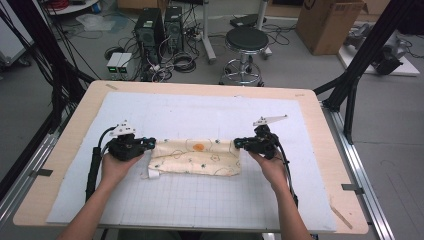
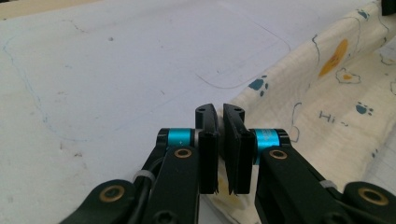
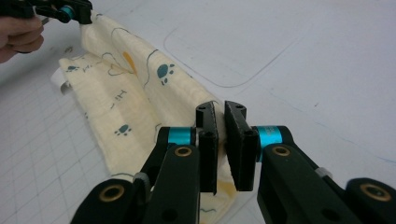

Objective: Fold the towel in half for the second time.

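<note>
A cream cloth (image 1: 195,157) printed with paw marks and orange shapes lies folded into a long band across the middle of the white mat (image 1: 200,205). My left gripper (image 1: 150,143) is shut on the cloth's upper left corner. In the left gripper view the cloth (image 2: 327,93) runs off to the right, and its edge is pinched between the nearly touching jaws of the left gripper (image 2: 220,112). My right gripper (image 1: 237,143) is shut on the upper right corner. In the right gripper view the cloth (image 3: 126,93) passes between the jaws of the right gripper (image 3: 220,109). A small white tag (image 1: 153,174) sticks out at the lower left.
The mat covers a wooden table (image 1: 80,120) and carries a grid and drawn outlines. Behind the table stand a black stool (image 1: 246,40), computer towers (image 1: 150,27) with cables, and a cardboard box (image 1: 327,22). Black frame poles (image 1: 367,45) rise at the right.
</note>
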